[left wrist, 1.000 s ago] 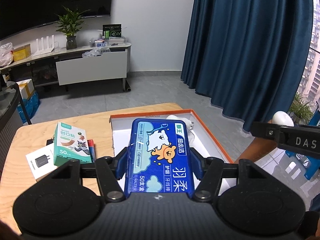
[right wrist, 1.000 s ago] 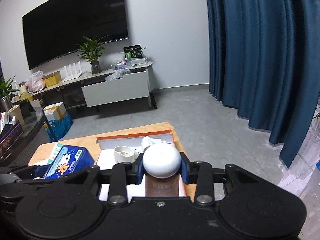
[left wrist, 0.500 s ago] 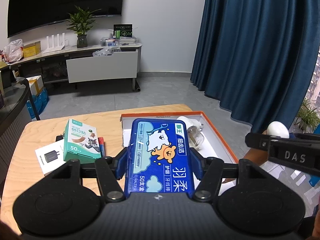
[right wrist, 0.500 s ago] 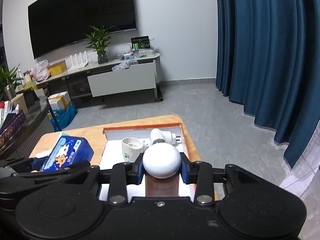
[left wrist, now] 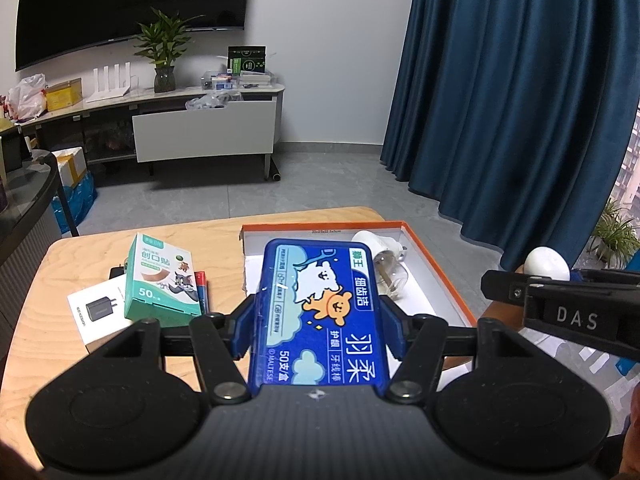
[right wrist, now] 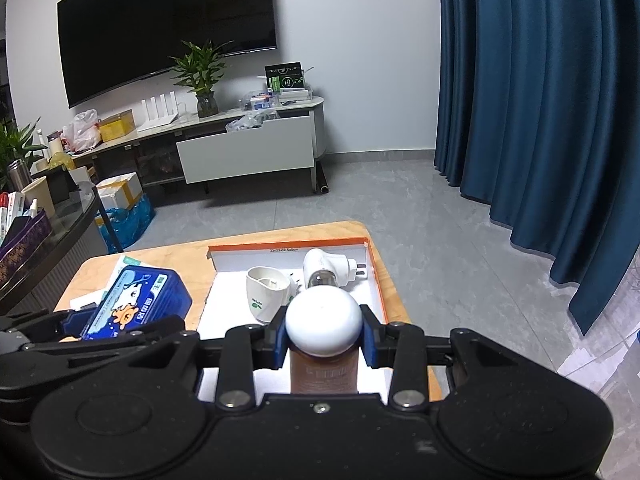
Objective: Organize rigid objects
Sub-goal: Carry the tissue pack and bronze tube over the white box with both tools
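Two loads: you carry one item in each gripper, both above the surface.
Left gripper: jaws clamped on the blue floss-pick box, held flat over the near end of the orange-rimmed tray.
Right gripper: jaws pinching the white-capped brown bottle at its cap, above the tray.
Tray contents: white cup lying tipped, plug-in adapter.
Left out: green bandage box, charger box.
Risk: round cap can slip from your jaws; lowering both together could knock the cup or clash grippers.
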Available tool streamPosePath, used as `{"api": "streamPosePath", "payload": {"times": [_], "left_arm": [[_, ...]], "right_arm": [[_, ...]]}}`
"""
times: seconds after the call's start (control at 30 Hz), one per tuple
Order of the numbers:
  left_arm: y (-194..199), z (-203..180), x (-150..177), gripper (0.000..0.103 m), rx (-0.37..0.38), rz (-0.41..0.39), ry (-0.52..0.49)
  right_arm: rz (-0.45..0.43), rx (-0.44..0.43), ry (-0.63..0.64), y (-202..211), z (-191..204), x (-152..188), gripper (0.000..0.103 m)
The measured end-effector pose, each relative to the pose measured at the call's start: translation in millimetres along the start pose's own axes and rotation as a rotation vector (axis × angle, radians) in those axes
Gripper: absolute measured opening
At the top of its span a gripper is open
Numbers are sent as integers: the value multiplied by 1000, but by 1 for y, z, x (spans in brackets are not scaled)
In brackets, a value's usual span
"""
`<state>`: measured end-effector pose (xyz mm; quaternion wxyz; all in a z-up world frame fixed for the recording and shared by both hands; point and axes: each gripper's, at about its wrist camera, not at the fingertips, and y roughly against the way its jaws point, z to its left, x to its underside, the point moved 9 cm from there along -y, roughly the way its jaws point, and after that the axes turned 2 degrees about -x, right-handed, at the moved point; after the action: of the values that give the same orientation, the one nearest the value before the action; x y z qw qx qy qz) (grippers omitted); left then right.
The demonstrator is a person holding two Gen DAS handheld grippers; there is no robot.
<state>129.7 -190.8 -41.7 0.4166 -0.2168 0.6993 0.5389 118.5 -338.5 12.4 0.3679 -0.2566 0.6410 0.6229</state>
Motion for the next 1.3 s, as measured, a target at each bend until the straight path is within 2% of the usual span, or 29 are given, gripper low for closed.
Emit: {"api": "streamPosePath", "payload": {"times": [1.3], "left_arm": [[-6,1,3,63,14,15,6]], "right_arm": [[32,11,9,-13,0,7,44]]}}
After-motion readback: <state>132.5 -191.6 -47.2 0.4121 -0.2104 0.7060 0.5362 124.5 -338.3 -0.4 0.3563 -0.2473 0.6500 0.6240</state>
